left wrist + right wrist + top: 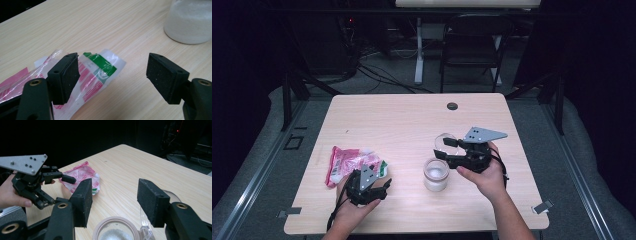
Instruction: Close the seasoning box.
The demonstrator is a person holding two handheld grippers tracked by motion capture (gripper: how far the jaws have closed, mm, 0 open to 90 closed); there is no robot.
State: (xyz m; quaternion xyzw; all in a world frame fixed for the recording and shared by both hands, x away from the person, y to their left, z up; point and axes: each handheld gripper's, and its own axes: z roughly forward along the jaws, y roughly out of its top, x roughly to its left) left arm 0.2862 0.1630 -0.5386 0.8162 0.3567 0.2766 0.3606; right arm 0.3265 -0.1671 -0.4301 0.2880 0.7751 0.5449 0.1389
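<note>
A pink, white and green plastic bag [346, 162] lies flat at the table's near left. My left gripper [382, 184] is low at the bag's near right corner, open; in its own view the bag [97, 75] runs under the left jaw and the gripper [112, 67] holds nothing. A jar [435, 174] with white grains stands near the middle, also seen as the jar [190, 22]. My right gripper [444, 151] hovers open just above the jar [115, 230], nothing between its jaws [113, 192]. A clear lid [447, 141] lies beside it.
The pale wooden table [412, 120] has a dark round plug [452, 106] near its far edge. A black folding chair [472, 45] and a white desk leg [418, 55] stand beyond it. Dark floor surrounds the table.
</note>
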